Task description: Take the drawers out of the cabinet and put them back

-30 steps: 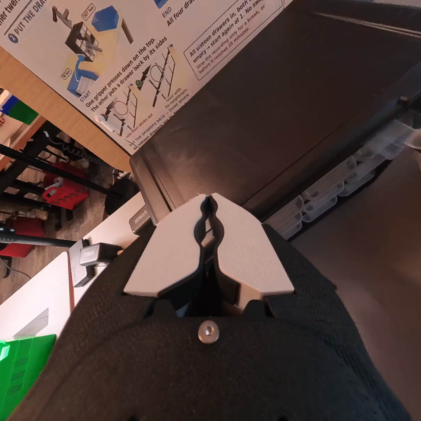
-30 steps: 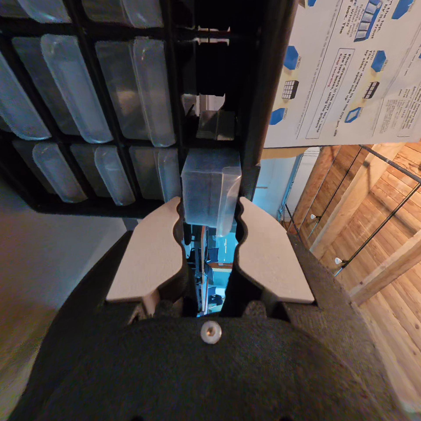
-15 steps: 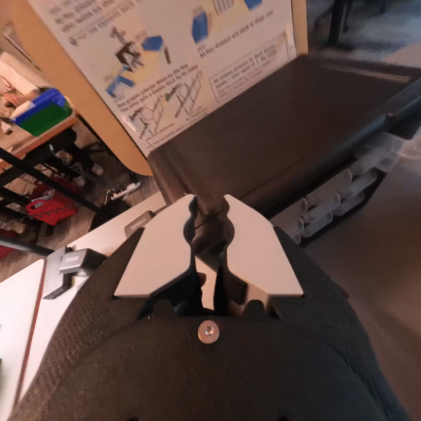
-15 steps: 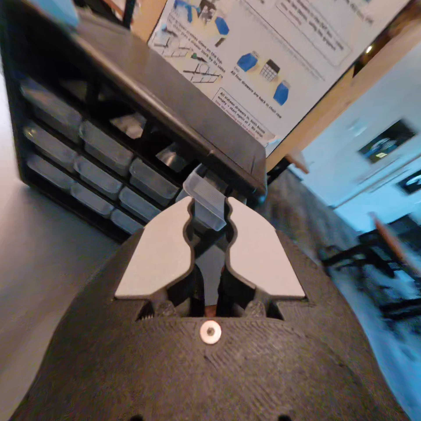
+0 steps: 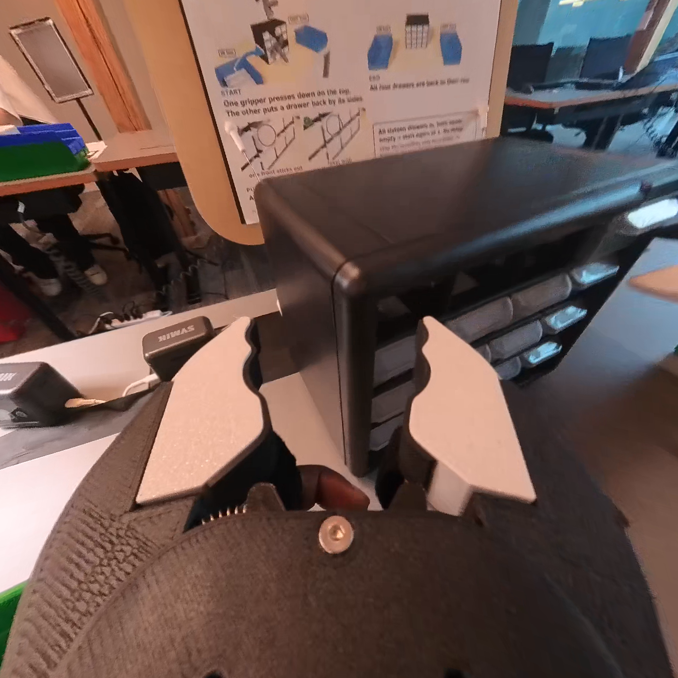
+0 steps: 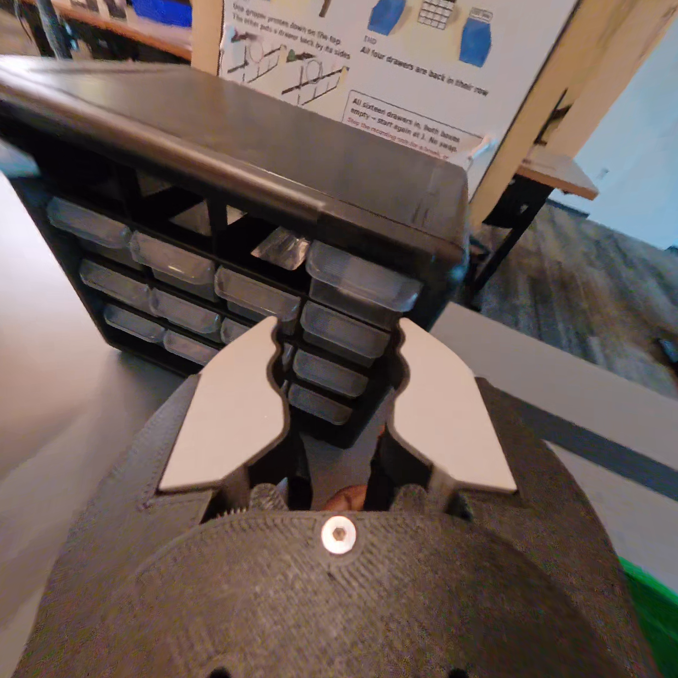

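Observation:
The black cabinet point(image 6: 257, 121) stands on the table with several clear drawers in its rows. The top right drawer point(image 6: 359, 279) sits in its slot and sticks out a little past the ones below. Other top-row slots point(image 6: 91, 176) look dark, with only glints inside. My right gripper point(image 6: 337, 326) is open and empty, a short way in front of the right drawer column. My left gripper point(image 5: 335, 326) is open and empty, facing the cabinet's point(image 5: 458, 205) front left corner, apart from it.
A poster board point(image 6: 403, 55) stands right behind the cabinet. Two black adapters point(image 5: 176, 341) with a cable lie on the white table left of the cabinet. A green bin point(image 6: 653, 623) shows at the lower right. The table edge drops to the floor on the right point(image 6: 587, 293).
The right gripper let go of the clear drawer, opened and drew back; the drawer now sits in the top right slot. The left gripper lifted off the cabinet top, opened and moved back.

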`<state>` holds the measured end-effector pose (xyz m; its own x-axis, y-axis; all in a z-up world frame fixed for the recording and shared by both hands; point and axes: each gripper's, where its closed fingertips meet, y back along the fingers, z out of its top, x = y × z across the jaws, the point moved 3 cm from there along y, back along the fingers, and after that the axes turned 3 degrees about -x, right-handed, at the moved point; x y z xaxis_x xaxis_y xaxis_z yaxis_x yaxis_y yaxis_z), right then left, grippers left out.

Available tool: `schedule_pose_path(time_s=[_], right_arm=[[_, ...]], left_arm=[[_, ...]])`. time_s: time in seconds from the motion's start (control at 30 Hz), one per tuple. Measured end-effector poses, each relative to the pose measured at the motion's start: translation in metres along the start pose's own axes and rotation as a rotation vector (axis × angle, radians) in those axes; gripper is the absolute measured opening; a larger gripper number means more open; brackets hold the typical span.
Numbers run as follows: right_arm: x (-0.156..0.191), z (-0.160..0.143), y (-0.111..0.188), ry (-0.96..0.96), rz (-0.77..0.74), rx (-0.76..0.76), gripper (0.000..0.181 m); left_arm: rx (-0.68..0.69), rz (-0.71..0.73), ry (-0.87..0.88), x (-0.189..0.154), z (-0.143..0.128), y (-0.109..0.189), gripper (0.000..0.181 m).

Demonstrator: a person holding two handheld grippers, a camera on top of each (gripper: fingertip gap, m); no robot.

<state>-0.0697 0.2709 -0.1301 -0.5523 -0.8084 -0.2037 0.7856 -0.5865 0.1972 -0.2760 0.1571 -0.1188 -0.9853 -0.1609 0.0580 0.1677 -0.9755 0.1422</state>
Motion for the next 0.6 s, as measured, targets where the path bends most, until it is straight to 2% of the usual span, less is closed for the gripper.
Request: schedule_pose_path(time_s=[0.07,0.1,0.23,0.33,0.5,0.6], right_arm=[[-0.009,-0.001,0.007,-0.101,-0.018,-0.027,0.067],[-0.014,-0.001,0.01,-0.131,-0.034,-0.046,0.065],[-0.039,-0.01,0.012,-0.158,-0.133,-0.015,0.035],[-0.038,-0.012,0.003,-0.14,-0.087,-0.017,0.033],[-0.04,-0.01,-0.011,-0.07,-0.11,-0.011,0.023],[-0.039,-0.01,-0.014,-0.068,-0.102,0.005,0.019]], left_arm=[[0.026,-0.002,-0.032,-0.002,-0.01,-0.003,0.081],[0.03,0.011,-0.043,-0.002,-0.013,-0.004,0.079],[0.005,0.018,-0.026,-0.005,-0.014,-0.009,0.066],[-0.005,-0.006,0.038,-0.01,-0.014,-0.013,0.058],[-0.03,0.062,0.026,-0.005,-0.015,-0.016,0.029],[-0.021,0.064,0.03,-0.005,-0.015,-0.016,0.028]])
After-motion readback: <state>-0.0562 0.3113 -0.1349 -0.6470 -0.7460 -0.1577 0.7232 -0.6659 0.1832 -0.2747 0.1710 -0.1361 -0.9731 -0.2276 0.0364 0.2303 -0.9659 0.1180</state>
